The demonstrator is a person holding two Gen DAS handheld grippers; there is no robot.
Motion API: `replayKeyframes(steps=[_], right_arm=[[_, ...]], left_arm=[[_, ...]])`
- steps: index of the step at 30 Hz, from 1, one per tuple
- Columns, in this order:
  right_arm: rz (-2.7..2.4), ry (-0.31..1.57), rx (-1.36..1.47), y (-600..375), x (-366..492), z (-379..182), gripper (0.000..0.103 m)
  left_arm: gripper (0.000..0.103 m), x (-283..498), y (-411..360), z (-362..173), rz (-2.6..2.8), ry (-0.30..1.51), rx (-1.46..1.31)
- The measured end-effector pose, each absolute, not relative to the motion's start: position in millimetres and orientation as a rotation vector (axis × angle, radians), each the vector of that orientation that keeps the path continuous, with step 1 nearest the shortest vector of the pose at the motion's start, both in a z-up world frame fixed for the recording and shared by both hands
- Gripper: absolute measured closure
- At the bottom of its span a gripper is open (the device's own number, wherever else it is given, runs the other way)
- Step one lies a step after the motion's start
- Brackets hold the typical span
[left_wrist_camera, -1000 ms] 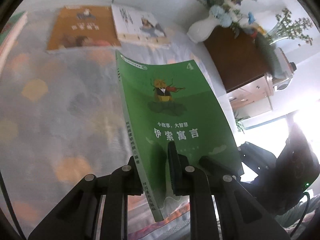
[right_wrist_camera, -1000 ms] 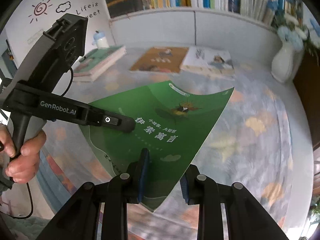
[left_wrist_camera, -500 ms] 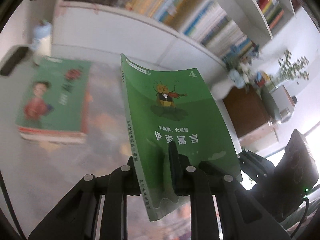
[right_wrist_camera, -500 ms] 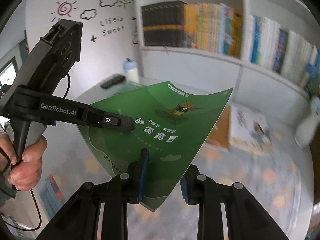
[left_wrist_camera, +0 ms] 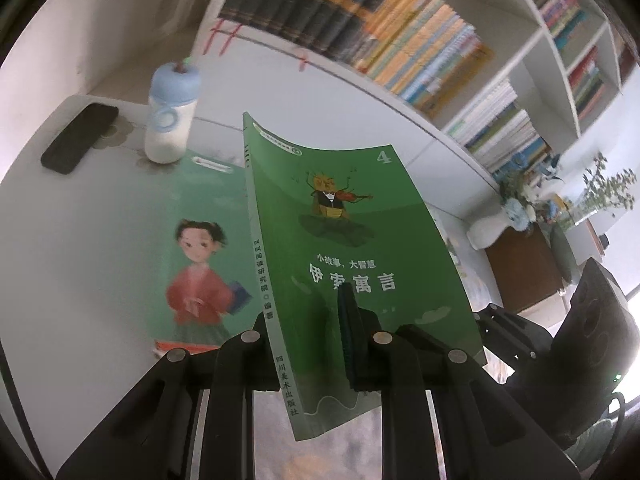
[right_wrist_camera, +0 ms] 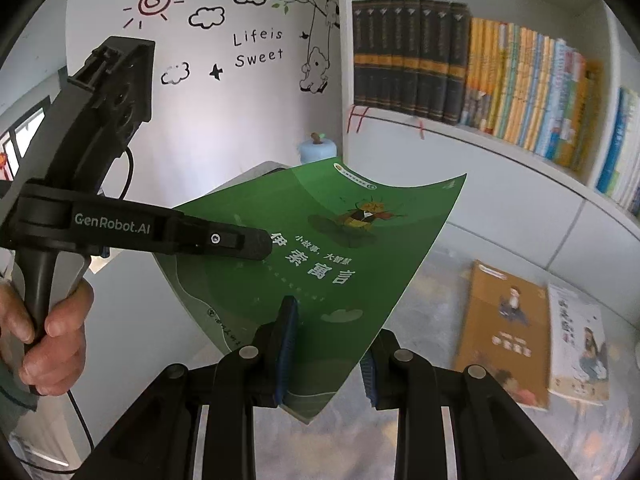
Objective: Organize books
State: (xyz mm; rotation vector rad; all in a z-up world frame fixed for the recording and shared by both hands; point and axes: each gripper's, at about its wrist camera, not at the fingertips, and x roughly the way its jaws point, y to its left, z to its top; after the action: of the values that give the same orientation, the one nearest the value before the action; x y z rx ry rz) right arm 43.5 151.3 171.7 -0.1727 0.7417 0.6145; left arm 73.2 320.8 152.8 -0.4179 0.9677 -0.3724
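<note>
We've got both sets of jaws clamped on the green book (left_wrist_camera: pixel 352 248), left gripper (left_wrist_camera: pixel 308 344) nearest its spine, right gripper (right_wrist_camera: pixel 326 356) at the bottom corner. Long axis points straight ahead, over the girl-cover book (left_wrist_camera: pixel 200 256) lying beyond.

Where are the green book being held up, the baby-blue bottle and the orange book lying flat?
green book (left_wrist_camera: pixel 360 240), left wrist view, front cover middle
baby-blue bottle (left_wrist_camera: pixel 170 120), left wrist view, white body
orange book (right_wrist_camera: pixel 500 328), right wrist view, cover middle
</note>
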Motion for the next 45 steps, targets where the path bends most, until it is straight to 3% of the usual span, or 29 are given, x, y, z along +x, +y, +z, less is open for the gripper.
replayKeyframes(steps=[10,23,26,29,34,38,45], right_arm=[[0.566,0.872,-0.118,184,102,129,0.075],[0.533,1.006,-0.015,188,117,86,0.073],[0.529,1.026,-0.006,189,117,79,0.073],[0.531,1.049,0.008,189,119,75,0.072],[0.541,1.041,-0.017,192,117,73,0.068],[0.553,1.061,-0.012,184,111,73,0.055],[0.508,1.090,-0.017,137,77,77,0.055]], left_arm=[[0.087,114,347,95,-0.363,1.051,-0.483],[0.085,116,361,60,-0.340,1.108,-0.572],[0.084,114,367,59,-0.320,1.103,-0.588],[0.076,108,380,64,-0.263,1.066,-0.606],[0.076,96,400,70,-0.189,1.047,-0.604],[0.076,81,405,76,-0.141,1.061,-0.543],[0.076,53,381,87,-0.160,1.096,-0.487]])
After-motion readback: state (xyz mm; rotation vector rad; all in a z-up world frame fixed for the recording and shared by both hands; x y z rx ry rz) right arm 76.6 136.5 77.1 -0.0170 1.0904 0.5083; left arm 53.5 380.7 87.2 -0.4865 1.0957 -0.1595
